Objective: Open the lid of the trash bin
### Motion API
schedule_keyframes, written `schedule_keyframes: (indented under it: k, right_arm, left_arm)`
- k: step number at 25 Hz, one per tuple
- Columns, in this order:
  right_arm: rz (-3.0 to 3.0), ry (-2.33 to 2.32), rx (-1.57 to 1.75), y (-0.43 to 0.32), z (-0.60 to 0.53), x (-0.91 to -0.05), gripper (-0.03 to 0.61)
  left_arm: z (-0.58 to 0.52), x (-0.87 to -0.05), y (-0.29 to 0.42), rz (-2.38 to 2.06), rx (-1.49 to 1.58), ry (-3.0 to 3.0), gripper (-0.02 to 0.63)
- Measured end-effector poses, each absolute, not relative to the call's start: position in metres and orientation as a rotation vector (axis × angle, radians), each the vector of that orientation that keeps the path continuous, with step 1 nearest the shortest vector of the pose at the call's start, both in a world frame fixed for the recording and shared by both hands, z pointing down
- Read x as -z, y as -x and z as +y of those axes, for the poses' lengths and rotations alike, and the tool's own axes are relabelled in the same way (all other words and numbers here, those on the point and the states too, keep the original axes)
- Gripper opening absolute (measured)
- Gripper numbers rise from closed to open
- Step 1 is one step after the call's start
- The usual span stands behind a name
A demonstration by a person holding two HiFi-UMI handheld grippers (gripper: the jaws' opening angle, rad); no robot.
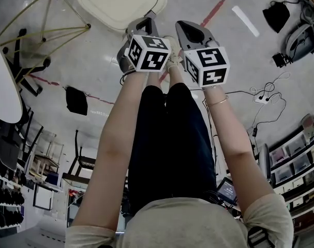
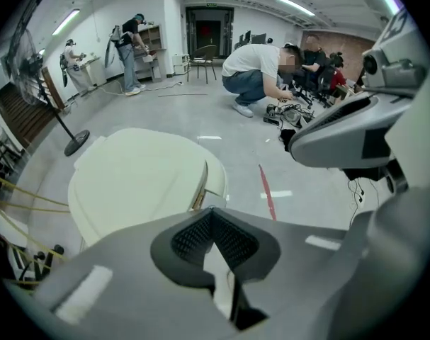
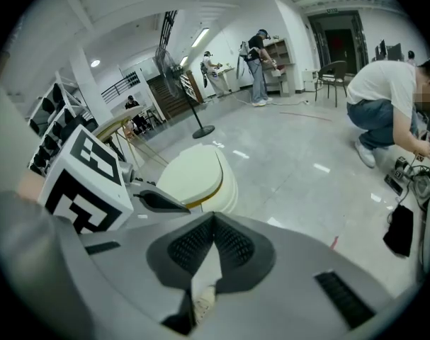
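Note:
The trash bin (image 1: 120,1) is a cream, rounded bin on the grey floor, its lid down; it also shows in the left gripper view (image 2: 140,183) and the right gripper view (image 3: 197,176). My left gripper (image 1: 143,24) hovers just right of the bin's near edge, above the floor. Its jaws are shut with nothing between them (image 2: 211,212). My right gripper (image 1: 190,32) is held beside the left one, farther from the bin. It too is shut and empty (image 3: 215,219). Neither gripper touches the bin.
A yellow rod frame (image 1: 43,19) stands left of the bin, and a white round table (image 1: 1,81) lies at the far left. A black bag (image 1: 75,100), cables with a power strip (image 1: 263,98) and red floor tape (image 1: 216,9) lie around. A person crouches (image 2: 253,69) beyond.

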State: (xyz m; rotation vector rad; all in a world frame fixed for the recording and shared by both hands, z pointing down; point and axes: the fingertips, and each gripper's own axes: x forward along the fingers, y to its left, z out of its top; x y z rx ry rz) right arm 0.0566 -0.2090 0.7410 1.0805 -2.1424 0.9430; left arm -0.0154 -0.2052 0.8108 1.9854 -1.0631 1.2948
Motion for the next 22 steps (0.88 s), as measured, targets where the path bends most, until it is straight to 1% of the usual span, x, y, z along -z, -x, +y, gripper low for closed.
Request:
schedule_keyframes:
  k: [12,22]
  right_arm:
    - [-2.156,-1.082,-0.907,-0.057,-0.208,-0.716,0.008]
    - [-2.194,-1.062,-0.817,-0.047,-0.212,-0.666,0.007]
  left_arm:
    - [-0.195,-0.791,0.02,-1.096,-1.244,-1.949,0.009]
    - [-0.209,-0.723,0.031,-1.121,-1.042,-1.999,0.009]
